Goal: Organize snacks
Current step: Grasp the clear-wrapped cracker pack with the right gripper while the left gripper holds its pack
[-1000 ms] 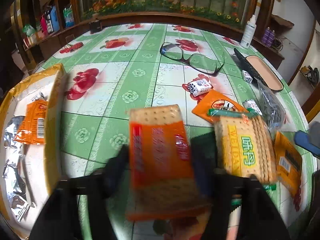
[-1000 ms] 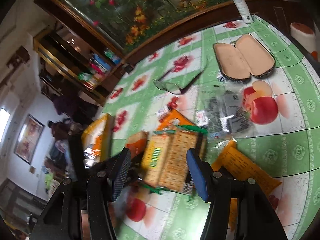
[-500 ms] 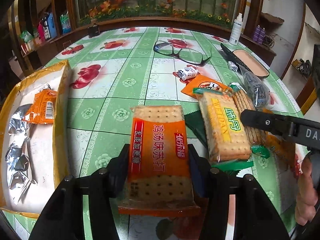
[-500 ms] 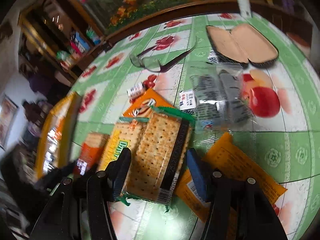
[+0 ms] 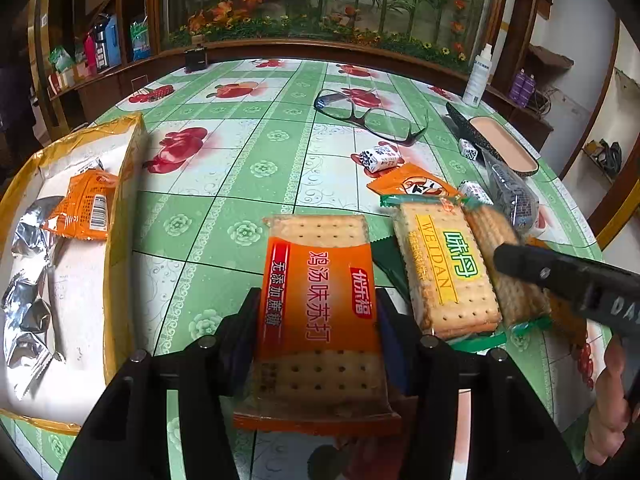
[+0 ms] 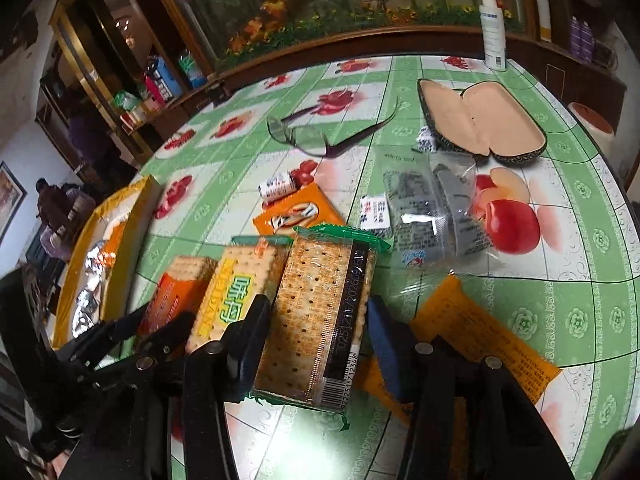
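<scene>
Snacks lie loose on the counter [image 5: 248, 152]. Your left hand-held gripper [image 5: 318, 332] clamps the orange cracker pack [image 5: 320, 304]; your right hand-held gripper [image 6: 316, 336], jaws just closing, straddles the green-wrapped crackers [image 6: 320, 312] — squeeze harder and they crack, or drag the neighbouring pack [image 6: 230, 292].

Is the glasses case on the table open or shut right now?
Open. The glasses case lies spread flat on the table, both tan-lined halves facing up. Nothing shows inside; the glasses lie apart from it.
</scene>
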The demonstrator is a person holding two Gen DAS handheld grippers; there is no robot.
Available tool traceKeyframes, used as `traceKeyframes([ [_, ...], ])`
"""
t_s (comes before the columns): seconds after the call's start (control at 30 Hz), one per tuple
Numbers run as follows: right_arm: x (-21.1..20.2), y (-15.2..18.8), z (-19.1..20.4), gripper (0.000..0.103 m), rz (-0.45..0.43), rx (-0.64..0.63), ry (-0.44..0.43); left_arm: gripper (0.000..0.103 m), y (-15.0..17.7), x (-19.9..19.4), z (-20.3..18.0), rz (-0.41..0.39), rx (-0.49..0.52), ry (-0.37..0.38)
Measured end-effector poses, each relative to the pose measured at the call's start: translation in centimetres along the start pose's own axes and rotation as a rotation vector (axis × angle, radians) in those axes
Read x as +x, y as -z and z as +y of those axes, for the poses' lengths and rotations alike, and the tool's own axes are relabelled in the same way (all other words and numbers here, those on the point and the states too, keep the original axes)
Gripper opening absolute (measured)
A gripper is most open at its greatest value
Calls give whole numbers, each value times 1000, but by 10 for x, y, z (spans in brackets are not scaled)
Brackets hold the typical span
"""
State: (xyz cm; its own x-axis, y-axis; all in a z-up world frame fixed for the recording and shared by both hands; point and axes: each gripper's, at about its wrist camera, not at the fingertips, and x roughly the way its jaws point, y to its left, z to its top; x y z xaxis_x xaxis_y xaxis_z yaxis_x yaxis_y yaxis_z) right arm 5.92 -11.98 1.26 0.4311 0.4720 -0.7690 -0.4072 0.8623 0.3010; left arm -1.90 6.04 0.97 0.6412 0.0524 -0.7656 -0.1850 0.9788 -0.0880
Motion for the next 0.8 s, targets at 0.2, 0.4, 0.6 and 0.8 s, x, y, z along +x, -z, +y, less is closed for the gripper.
traceKeyframes([
  [0.2,10,5,8,53,24,-57,64,53,0,4,-10,12,51,-44],
  [0.4,11,6,8,53,29,-58,68,59,0,6,-16,20,75,-59],
  [0.6,8,6,8,52,22,-53,68,53,-1,2,-8,5,32,-16],
  [0.8,1,4,5,52,12,-30,63,53,2,-2,-6,-5,19,-4],
])
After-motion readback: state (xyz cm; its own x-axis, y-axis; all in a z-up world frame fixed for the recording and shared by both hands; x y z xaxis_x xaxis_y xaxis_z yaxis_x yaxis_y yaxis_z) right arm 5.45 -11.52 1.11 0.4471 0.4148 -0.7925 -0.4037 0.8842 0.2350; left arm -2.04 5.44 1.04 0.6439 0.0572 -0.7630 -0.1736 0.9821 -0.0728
